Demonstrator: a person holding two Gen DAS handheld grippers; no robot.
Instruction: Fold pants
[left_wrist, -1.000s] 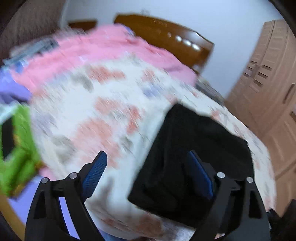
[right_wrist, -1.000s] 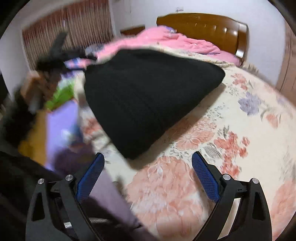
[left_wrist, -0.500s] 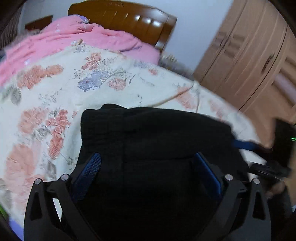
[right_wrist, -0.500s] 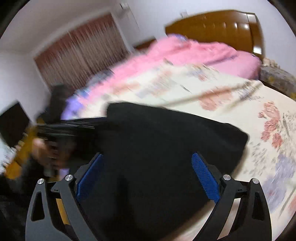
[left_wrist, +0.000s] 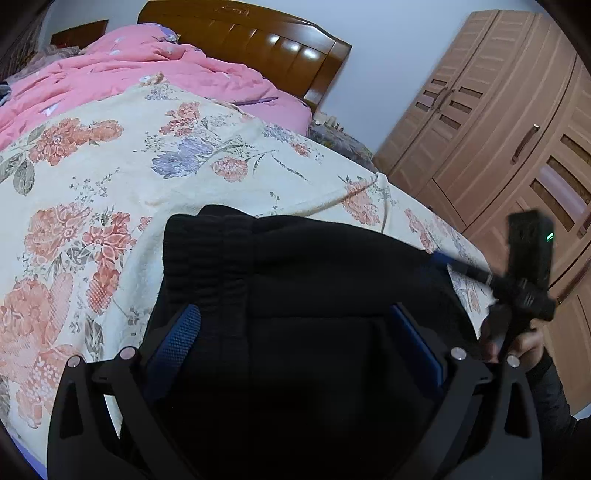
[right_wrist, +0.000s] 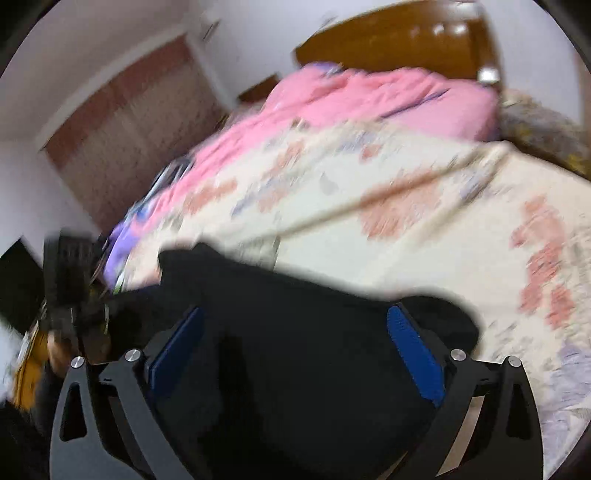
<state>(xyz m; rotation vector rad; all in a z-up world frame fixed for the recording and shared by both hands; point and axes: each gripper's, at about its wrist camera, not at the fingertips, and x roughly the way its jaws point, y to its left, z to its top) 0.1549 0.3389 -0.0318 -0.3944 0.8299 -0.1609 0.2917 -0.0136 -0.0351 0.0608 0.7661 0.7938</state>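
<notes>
The black pants (left_wrist: 295, 280) lie folded in a thick stack on the floral bedspread (left_wrist: 110, 177) near the bed's front edge. My left gripper (left_wrist: 295, 343) is open, its blue-padded fingers (left_wrist: 177, 339) spread wide over the near part of the stack. My right gripper (right_wrist: 295, 343) is open over the same black pants (right_wrist: 314, 332), seen blurred in the right wrist view. In the left wrist view the right gripper (left_wrist: 461, 266) reaches the stack's right edge. In the right wrist view the left gripper (right_wrist: 70, 280) shows at far left.
A pink quilt (left_wrist: 129, 74) is heaped at the head of the bed by the wooden headboard (left_wrist: 258, 40). A wooden wardrobe (left_wrist: 498, 147) stands to the right. Purple cloth (right_wrist: 118, 243) lies at the bed's left side.
Both grippers have swung in over the black pants and moved closer, so the stack now lies between each pair of open fingers. The right wrist view is still blurred from motion.
</notes>
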